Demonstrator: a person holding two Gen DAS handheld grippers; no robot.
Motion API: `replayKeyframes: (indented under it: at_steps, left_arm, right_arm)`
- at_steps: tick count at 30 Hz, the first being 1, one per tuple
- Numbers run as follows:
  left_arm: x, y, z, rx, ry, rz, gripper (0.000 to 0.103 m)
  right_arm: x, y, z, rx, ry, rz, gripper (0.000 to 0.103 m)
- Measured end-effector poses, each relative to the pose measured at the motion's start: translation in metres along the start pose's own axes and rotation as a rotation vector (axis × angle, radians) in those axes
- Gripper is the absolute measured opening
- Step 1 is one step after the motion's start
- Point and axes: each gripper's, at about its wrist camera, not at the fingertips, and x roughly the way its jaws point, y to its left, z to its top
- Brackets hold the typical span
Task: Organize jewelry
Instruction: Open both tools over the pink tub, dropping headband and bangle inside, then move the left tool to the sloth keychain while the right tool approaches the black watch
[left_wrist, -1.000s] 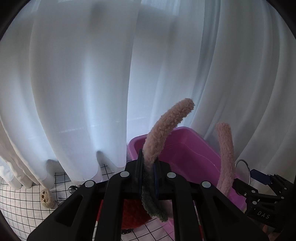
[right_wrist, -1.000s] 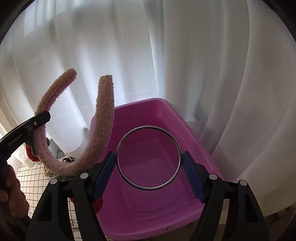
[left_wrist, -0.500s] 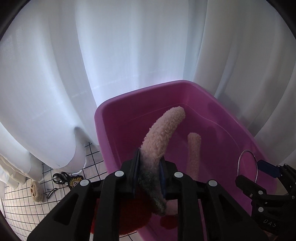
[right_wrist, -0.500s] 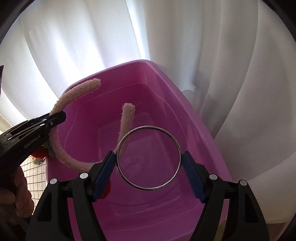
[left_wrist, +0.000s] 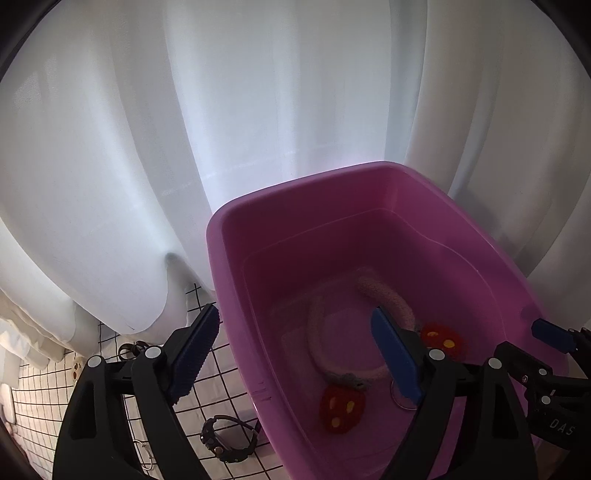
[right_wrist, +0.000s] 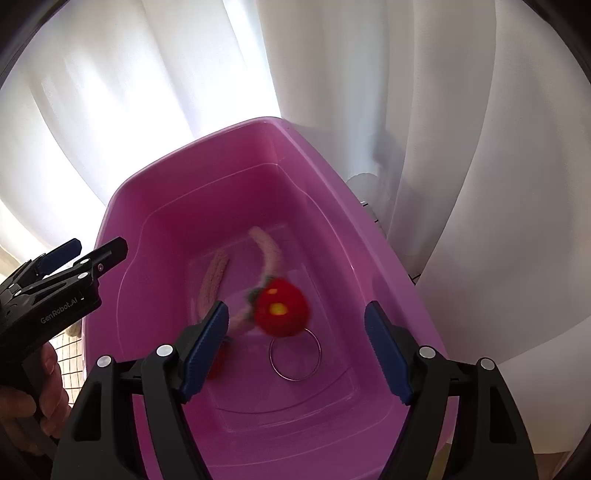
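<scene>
A fuzzy pink headband (left_wrist: 317, 343) with red strawberry pompoms (left_wrist: 341, 404) lies on the floor of the purple-pink tub (left_wrist: 314, 229). My left gripper (left_wrist: 295, 354) hangs over the tub's near left corner. Its jaws are opening, with nothing between them. In the right wrist view the headband (right_wrist: 214, 277) and one pompom (right_wrist: 282, 312) look blurred. A thin metal bangle (right_wrist: 295, 379) lies flat on the tub (right_wrist: 207, 192) floor. My right gripper (right_wrist: 297, 349) is open above the bangle, its pads clear of it. The left gripper (right_wrist: 74, 269) shows at the left.
White curtains hang behind and around the tub. Left of it, a checked cloth (left_wrist: 221, 384) carries a dark wristwatch (left_wrist: 229, 439), a dark key-ring piece (left_wrist: 133, 347) and a small wire ring (left_wrist: 146, 456). A hand (right_wrist: 40, 387) grips the left tool.
The left jaws spread and let go of the headband, which dropped into the tub. The bangle left the right pads and now lies on the tub floor. Both grippers sank toward the tub.
</scene>
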Motion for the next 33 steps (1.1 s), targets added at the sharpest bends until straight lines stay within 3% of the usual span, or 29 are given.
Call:
replayKeyframes:
  at_steps: [17,26,33]
  left_arm:
    - [-0.035,0.033,-0.012,-0.096,0.012,0.012,0.085]
    - [-0.086,0.088,-0.031,-0.162,-0.021,0.051,0.088]
    - [-0.117,0.159,-0.081,-0.226,-0.010,0.106,0.089]
  right_arm:
    - [-0.009,0.036,-0.008,-0.025,-0.028,0.027,0.073]
    - [-0.049,0.096,-0.023,-0.101,-0.109,0.107,0.073]
    - [-0.067,0.163,-0.043,-0.190,-0.134,0.199,0.073]
